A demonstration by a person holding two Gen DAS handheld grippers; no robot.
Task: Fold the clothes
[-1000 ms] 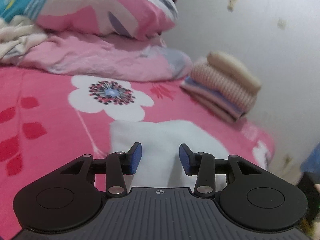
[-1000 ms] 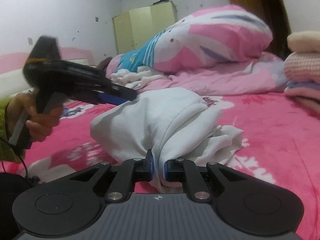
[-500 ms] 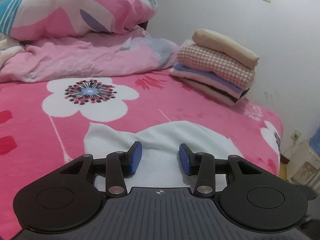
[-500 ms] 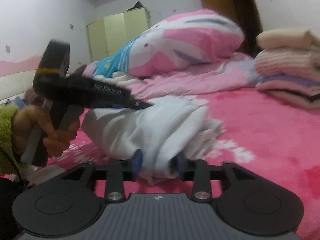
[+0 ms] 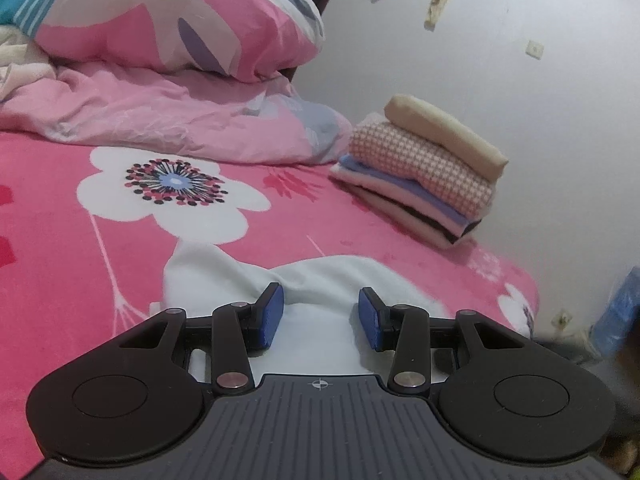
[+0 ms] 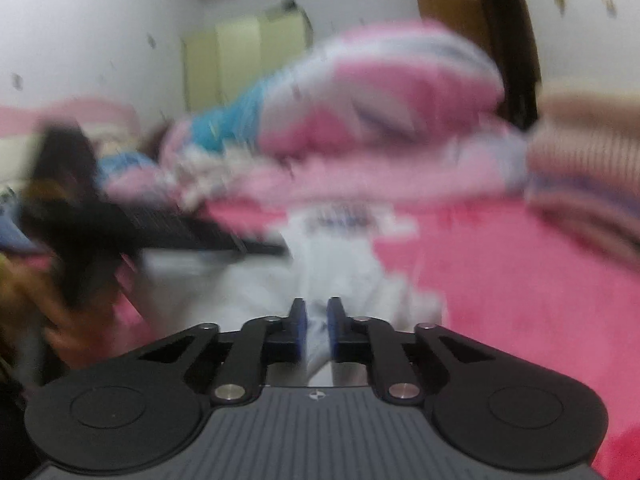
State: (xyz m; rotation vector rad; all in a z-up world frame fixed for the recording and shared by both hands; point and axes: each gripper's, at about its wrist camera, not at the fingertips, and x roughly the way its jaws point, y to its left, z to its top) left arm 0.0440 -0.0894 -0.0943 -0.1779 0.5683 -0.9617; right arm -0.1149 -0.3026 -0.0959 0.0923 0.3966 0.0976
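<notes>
Left wrist view: my left tool (image 5: 319, 316) hangs low over the white garment (image 5: 320, 280), its blue pads released and apart, with cloth under and between them but not pinched. Half a second ago more bed showed past the pads; now the garment's edge sits closer and the camera looks lower, so I have dropped toward the cloth. I take that as getting ready to pin or take a fresh edge for the next fold. The garment lies on the pink bed (image 5: 60, 240), near its corner, well short of the folded stack (image 5: 420, 176) by the wall. The duvet (image 5: 168, 120) and pillow (image 5: 176, 20) lie behind

Right wrist view: heavily blurred, so I am moving fast. My right tool (image 6: 317, 330) is closing, its pads nearly together with a thin ridge of the white garment (image 6: 336, 272) between them. A second ago it was clenched on a tall bunch, then it opened wide around the cloth; now it clamps lower, a regrip on a flatter heap, so the fold seems partly laid down

Only this view shows the left tool (image 6: 256, 246) from the side, and the hand (image 6: 60, 320) that carries it, reaching over the garment. Only the left view shows the stack sharply and the garment's far edge
</notes>
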